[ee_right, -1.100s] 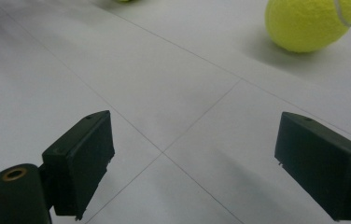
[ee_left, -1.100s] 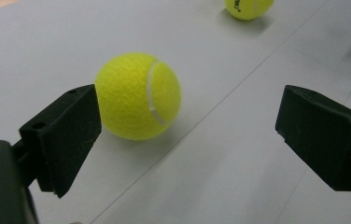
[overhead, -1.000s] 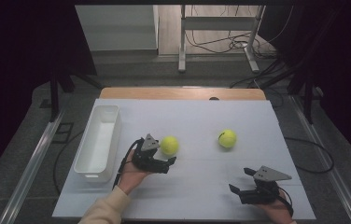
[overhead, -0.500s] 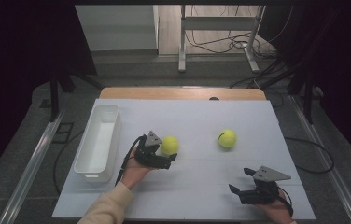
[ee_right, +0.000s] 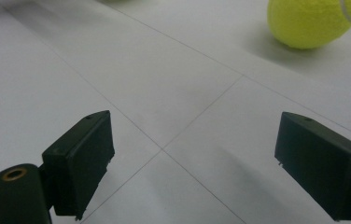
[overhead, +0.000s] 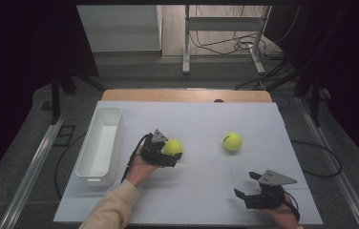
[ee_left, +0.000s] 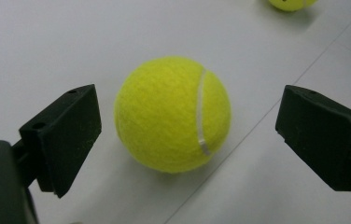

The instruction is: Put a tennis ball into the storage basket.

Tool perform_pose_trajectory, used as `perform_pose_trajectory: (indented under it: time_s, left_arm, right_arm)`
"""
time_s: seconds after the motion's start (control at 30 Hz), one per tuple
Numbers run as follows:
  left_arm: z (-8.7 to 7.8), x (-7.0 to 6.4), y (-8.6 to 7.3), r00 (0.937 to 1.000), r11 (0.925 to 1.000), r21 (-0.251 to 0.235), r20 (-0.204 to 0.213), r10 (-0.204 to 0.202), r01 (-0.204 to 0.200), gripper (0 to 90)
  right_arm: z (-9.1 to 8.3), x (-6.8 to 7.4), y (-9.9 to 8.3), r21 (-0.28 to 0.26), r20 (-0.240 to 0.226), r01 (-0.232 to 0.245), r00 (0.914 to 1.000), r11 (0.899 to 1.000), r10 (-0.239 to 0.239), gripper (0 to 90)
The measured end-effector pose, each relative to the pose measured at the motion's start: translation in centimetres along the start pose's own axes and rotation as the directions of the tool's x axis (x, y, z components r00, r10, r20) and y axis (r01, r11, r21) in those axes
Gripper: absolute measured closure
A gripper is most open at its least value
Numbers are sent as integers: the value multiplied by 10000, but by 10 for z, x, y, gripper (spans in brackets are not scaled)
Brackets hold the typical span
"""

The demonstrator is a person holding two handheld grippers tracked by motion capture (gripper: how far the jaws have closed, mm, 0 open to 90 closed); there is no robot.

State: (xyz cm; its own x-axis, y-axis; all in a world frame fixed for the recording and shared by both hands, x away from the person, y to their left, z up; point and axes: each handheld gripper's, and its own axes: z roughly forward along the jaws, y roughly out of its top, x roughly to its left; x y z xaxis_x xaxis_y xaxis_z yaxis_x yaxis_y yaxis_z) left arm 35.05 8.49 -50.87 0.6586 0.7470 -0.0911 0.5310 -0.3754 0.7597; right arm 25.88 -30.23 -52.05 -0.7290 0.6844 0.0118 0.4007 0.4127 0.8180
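Observation:
A yellow-green tennis ball (overhead: 173, 146) (ee_left: 172, 114) rests on the white table, left of the middle. My left gripper (overhead: 169, 152) (ee_left: 190, 114) is open, one jaw on each side of the ball, with a gap showing on both sides. A second tennis ball (overhead: 232, 141) (ee_left: 291, 3) (ee_right: 313, 21) lies to the right of the first, apart from both grippers. My right gripper (overhead: 246, 185) (ee_right: 192, 135) stands open near the table's front right, with nothing between its jaws but bare table.
A long white tray (overhead: 100, 145) stands along the table's left side, a short way left of my left hand. The white table top (overhead: 196, 119) ends at a wooden strip at the far edge. Cables lie on the floor beyond.
My left gripper has edged a little forward, so its jaws sit further around the near ball. Both balls and the right gripper have stayed put.

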Motion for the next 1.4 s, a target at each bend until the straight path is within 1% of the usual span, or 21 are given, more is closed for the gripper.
perform_pose_trajectory:
  time_s: [0.17, 0.23, 0.4, 0.47, 0.53, 0.7, 0.8, 0.87, 1.03, 1.1, 1.3, 1.4]
  left_arm:
    - [7, 5, -1, 9997, 9996, 119, 5, -242, 242, 77]
    - [11, 7, -2, 9995, 9993, 168, -61, -325, 326, 77]
    - [15, 9, 1, 9995, 9990, 320, 11, -303, 303, 73]
    - [19, 8, 2, 9999, 9989, 452, 23, -159, 158, 74]
    - [22, 8, 2, 9999, 9982, 579, 46, -127, 124, 76]
    - [27, 9, 1, 9998, 9973, 725, 109, -155, 147, 86]
    - [26, 10, 1, 9996, 9975, 684, 194, -183, 169, 164]
    - [25, 10, 1, 9995, 9976, 674, 273, -182, 163, 231]
    - [24, 11, 1, 9993, 9975, 677, 314, -203, 181, 247]
    - [23, 11, 1, 9995, 9976, 669, 263, -169, 151, 248]
    - [16, 11, 3, 9996, 9987, 493, 232, -134, 122, 250]
    - [12, 10, 3, 9994, 9991, 407, 310, -143, 130, 250]
  right_arm:
    - [0, 0, 0, 17, 7, -2, 10000, 10000, 2, 120]
    - [0, 0, 0, 20, 8, -4, 10000, 10000, 4, 121]
    - [0, 0, 0, 35, 18, -1, 10000, 10000, 1, 121]
    - [0, 0, 0, 73, 47, 9, 10000, 10000, -9, 121]
    - [0, 0, 0, 73, 47, -5, 10000, 10000, 4, 120]
    - [0, 0, 0, 78, 46, 13, 10000, 10000, -14, 121]
    - [0, 0, 0, 88, 48, 20, 10000, 10000, -21, 121]
    - [0, 0, 0, 97, 47, 24, 10000, 10000, -25, 121]
    - [0, 0, 0, 66, 29, 26, 10000, 10000, -26, 121]
    - [0, 0, 0, 61, 30, 32, 10000, 10000, -32, 121]
    - [0, -1, 0, 43, 27, 29, 10000, 10000, -29, 121]
    - [0, 0, 0, 39, 28, 29, 10000, 10000, -29, 121]
